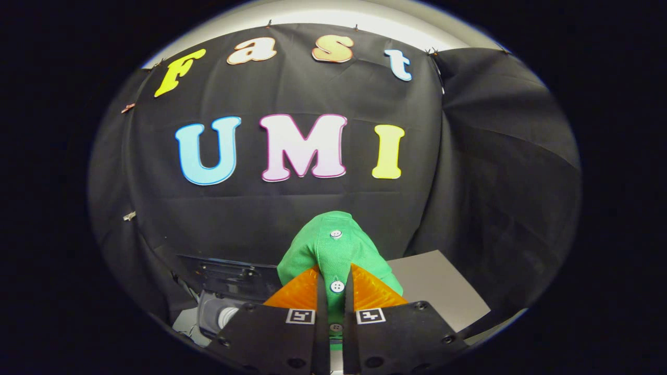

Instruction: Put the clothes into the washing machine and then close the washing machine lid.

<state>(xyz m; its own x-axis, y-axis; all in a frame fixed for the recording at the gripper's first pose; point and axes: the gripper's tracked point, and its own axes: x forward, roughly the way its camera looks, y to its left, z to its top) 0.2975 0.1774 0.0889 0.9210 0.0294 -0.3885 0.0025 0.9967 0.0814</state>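
Green cloth, a buttoned shirt (336, 245), is pinched between the gripper (335, 291) fingers (297, 294), which clamp its button strip on both sides; it bulges up ahead of them, lifted; beyond, the washing machine (224, 291) sits low beside the grey table (437, 286).

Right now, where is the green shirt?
In the gripper view, the green shirt is pinched between the gripper's fingers, bulging up beyond them in front of the black cloth wall.
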